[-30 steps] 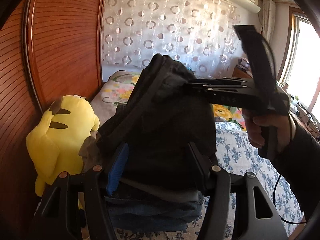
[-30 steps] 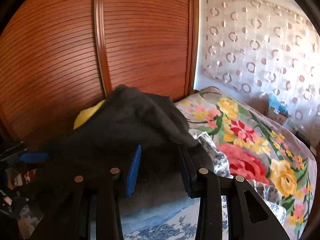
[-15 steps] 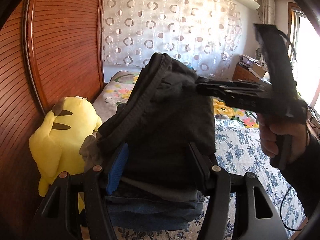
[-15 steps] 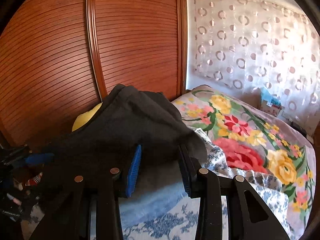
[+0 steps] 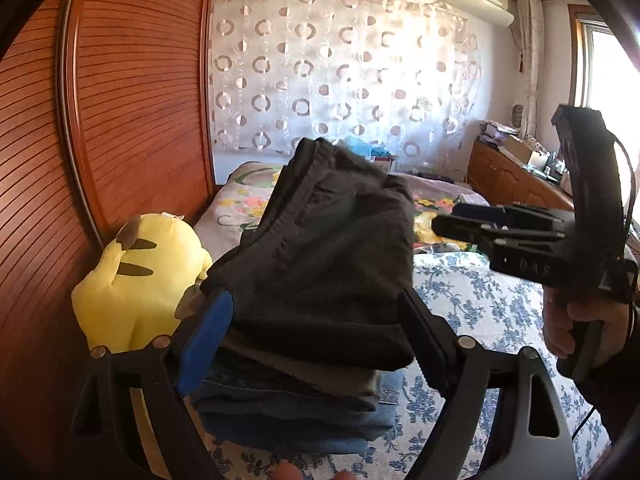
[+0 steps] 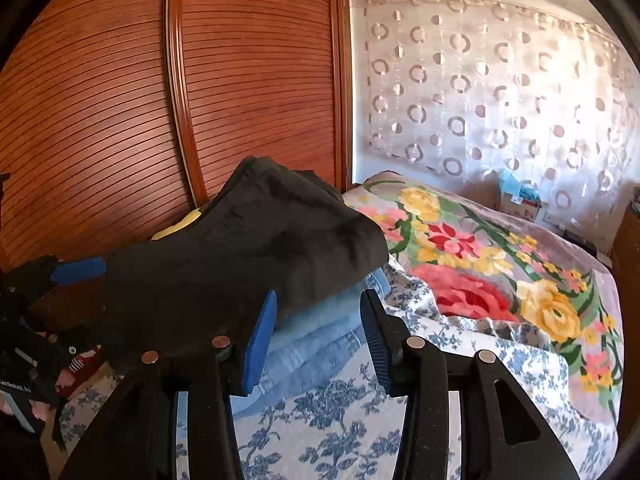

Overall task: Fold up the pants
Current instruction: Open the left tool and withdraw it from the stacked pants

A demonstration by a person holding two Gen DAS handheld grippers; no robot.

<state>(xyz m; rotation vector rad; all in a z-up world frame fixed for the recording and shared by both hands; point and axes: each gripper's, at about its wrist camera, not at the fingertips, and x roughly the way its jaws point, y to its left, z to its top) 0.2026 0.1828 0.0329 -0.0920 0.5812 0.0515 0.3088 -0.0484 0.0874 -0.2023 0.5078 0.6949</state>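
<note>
1. Centre of the left wrist view: dark folded pants (image 5: 320, 264) sit on top of a stack, over a grey layer and blue jeans (image 5: 296, 420), on the bed (image 5: 500, 320) w/ blue-flower sheet.
2. Left tool (image 5: 316, 344): jaws spread wide and opening; pants edge lies between them, blue pad (image 5: 204, 344) at lower left just beside the cloth, black pad at lower right clear of it. No pinch visible.
3. Right tool (image 6: 316, 332): jaws opening, partly spread. Only jeans (image 6: 320, 340) and sheet show in the gap; pants (image 6: 248, 264) corner hangs just over the blue pad at frame centre, whether touching can't tell.
4. Left view only: yellow plush toy (image 5: 136, 288) at lower left against the wooden wardrobe (image 5: 132, 100), right tool (image 5: 452, 216) seen side-on at mid right, gripped by a hand (image 5: 576, 320), clear of the pants.
5. Right view only: big floral blanket (image 6: 480, 264) at mid right; left tool's blue pad (image 6: 78, 271) at mid left, beside pants edge.
6. Hard to make out: plush mostly hidden behind pants in right view, far side of the stack hidden, lower left of right view dark and cluttered.
</note>
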